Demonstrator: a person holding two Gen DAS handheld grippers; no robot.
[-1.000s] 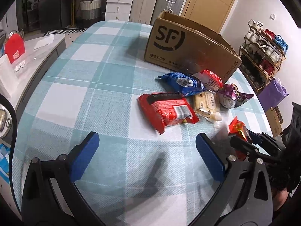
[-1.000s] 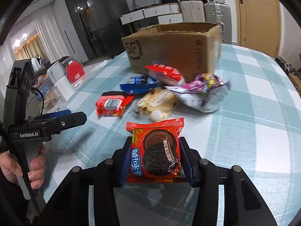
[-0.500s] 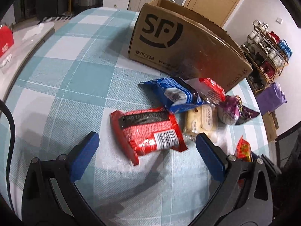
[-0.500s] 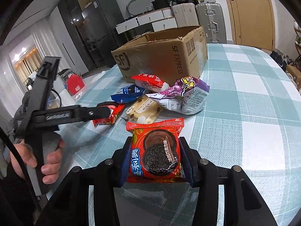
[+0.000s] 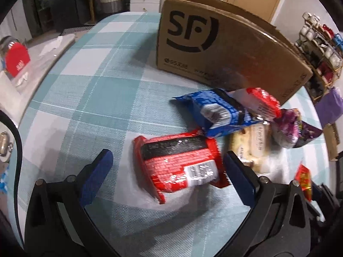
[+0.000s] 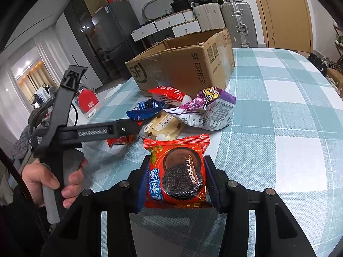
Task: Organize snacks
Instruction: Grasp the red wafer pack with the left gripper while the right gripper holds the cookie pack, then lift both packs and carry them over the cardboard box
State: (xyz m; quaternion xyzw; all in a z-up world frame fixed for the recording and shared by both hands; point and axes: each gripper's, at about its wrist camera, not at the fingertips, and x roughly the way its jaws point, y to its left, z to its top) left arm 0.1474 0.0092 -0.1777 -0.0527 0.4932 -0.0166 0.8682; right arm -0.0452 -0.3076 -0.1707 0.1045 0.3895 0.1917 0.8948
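closer now, left gripper (image 5: 166, 171) gapes around crinkly red packet (image 5: 180, 165); right gripper (image 6: 176, 184) pinches glossy cookie packet (image 6: 178, 171).

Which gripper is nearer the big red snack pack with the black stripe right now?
Left. The left gripper has open jaws on either side of the red snack pack. The right gripper holds an Oreo packet off to the side.
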